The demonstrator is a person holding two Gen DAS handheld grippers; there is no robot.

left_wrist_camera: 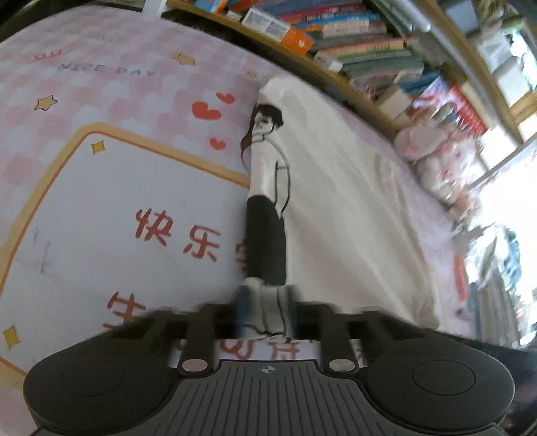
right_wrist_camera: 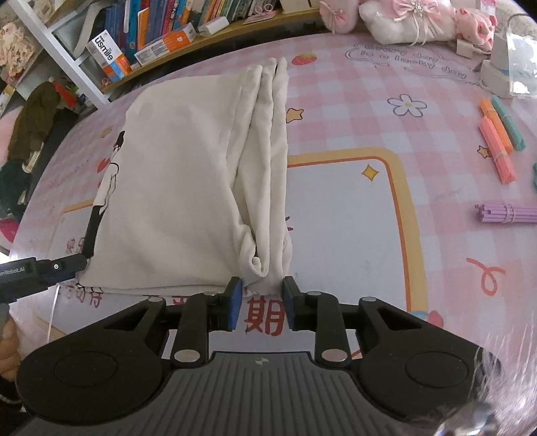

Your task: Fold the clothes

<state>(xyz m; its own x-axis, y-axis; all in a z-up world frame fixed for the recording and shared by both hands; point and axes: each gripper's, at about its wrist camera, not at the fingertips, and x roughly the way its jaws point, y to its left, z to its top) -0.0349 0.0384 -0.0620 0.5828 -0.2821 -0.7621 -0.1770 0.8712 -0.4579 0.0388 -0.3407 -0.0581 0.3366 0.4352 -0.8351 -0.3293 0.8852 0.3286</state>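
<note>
A white T-shirt [right_wrist_camera: 174,174] with a cartoon figure print lies folded lengthwise on the pink patterned mat [right_wrist_camera: 352,218]. Its right side is gathered into long pleats. My right gripper [right_wrist_camera: 262,291] stands open at the near end of those pleats, with the bunched cloth just between its blue fingertips [right_wrist_camera: 235,298]. My left gripper [right_wrist_camera: 79,263] is at the shirt's near left corner. In the left wrist view the shirt [left_wrist_camera: 335,201] runs away from me, and the left gripper [left_wrist_camera: 266,315] is shut on the printed edge; its fingers are blurred.
Bundles of orange and teal sticks [right_wrist_camera: 500,134] and purple sticks [right_wrist_camera: 506,213] lie on the mat's right side. Plush toys [right_wrist_camera: 402,20] and a clear container [right_wrist_camera: 510,73] sit at the far edge. A bookshelf [right_wrist_camera: 151,30] stands behind.
</note>
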